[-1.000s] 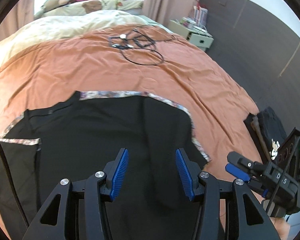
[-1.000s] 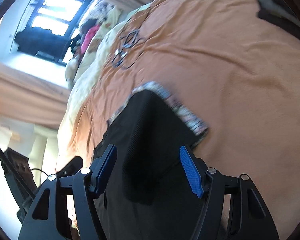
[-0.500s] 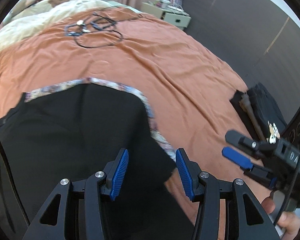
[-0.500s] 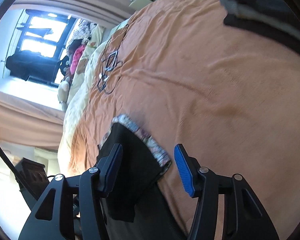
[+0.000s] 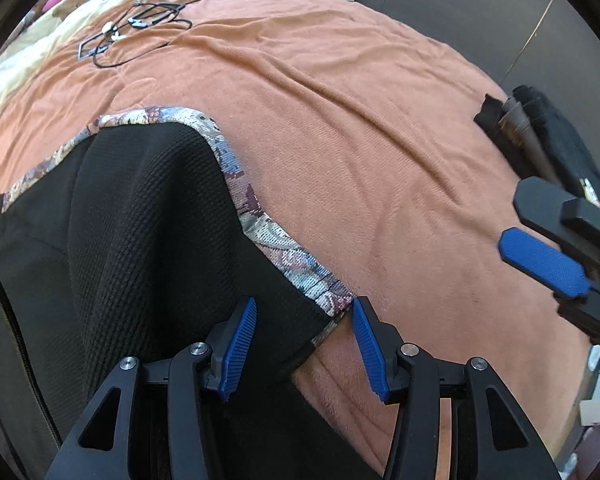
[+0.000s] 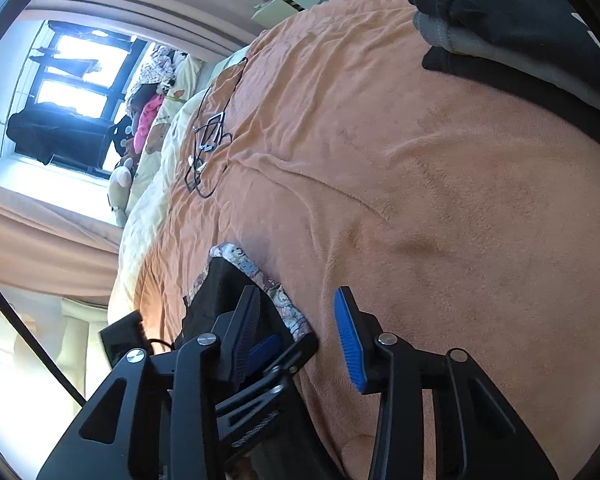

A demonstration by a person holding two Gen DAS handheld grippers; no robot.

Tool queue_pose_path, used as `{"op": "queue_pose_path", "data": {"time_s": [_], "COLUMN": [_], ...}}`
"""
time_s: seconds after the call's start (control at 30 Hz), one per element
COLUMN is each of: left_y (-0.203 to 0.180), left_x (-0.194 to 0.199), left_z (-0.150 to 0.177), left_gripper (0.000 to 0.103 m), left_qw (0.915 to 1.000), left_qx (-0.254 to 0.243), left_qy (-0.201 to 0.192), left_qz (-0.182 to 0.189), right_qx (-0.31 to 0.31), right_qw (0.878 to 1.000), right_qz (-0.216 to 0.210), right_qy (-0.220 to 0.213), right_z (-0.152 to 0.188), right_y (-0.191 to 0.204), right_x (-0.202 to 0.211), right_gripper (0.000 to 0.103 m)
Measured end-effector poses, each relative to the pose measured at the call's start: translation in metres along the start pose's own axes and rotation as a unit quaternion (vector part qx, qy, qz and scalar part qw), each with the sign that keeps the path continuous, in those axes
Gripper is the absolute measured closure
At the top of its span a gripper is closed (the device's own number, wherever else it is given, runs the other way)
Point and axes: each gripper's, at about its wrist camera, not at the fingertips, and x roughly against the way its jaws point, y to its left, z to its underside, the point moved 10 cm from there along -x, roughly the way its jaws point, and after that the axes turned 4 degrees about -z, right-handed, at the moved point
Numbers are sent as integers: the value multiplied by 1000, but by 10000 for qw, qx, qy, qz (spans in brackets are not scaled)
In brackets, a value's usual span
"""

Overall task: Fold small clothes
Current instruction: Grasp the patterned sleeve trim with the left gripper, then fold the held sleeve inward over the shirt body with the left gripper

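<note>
Your left tool (image 5: 304, 344) hangs half open over the black garment (image 5: 140, 232), its pads astride the patterned-trim corner (image 5: 320, 292) at 6 o'clock in the left wrist view, not pressing it. The garment lies on the orange blanket (image 5: 360, 120), filling 7 to 10 o'clock. Your right tool (image 6: 300, 336) is closing; its pads do not yet press the trimmed edge (image 6: 268, 284) between them. Folded dark clothes (image 5: 548, 140) sit at 3 o'clock, tangled cables (image 5: 140, 24) at 11.
</note>
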Motion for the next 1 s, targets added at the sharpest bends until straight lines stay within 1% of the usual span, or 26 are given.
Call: {"op": "queue_pose_path", "data": {"time_s": [0.03,0.07,0.1,0.13,0.17,0.2,0.23,0.37,0.47,0.5,0.63,0.87,1.0], "left_y": [0,-1,0,2,4,4,5,21,45,57,95,150,182], "left_x": [-1,0,1,2,4,10,16,52,78,87,112,141,153], "left_z": [0,-1,-2,-2,-4,-6,-9,-23,-30,-32,-34,-26,-21], "left_gripper": [52,55,71,81,82,87,89,90,90,93,93,94,94], "left_qw": [10000,9999,9997,9995,9996,9998,9998,9992,9977,9969,9940,9885,9846], "left_qx": [-27,-50,-94,-113,-106,-97,-115,-94,27,117,433,797,1010], "left_qy": [-4,-16,-34,-16,10,-1,-52,-359,-552,-613,-753,-907,-982], "left_qz": [-46,-101,-212,-279,-278,-185,-142,-135,-397,-484,-669,-912,-1038], "right_qx": [-12,-18,-10,2,19,37,59,164,189,223,503,856,1062], "right_qw": [10000,10000,10000,10000,9999,9999,9998,9994,9989,9987,9975,9948,9934], "right_qz": [-9,-26,-47,-56,-74,-97,-132,-239,-351,-370,-384,-391,-259], "right_qy": [7,21,46,62,82,101,121,192,258,267,302,383,340], "right_z": [0,-2,-2,-1,-1,0,1,4,7,9,13,21,25], "right_y": [0,0,0,1,2,5,8,14,19,21,30,47,52], "right_x": [-1,-2,-2,-3,-3,-5,-6,-11,-16,-18,-25,-42,-48], "right_gripper": [71,72,73,73,73,73,73,73,73,73,73,71,69]}}
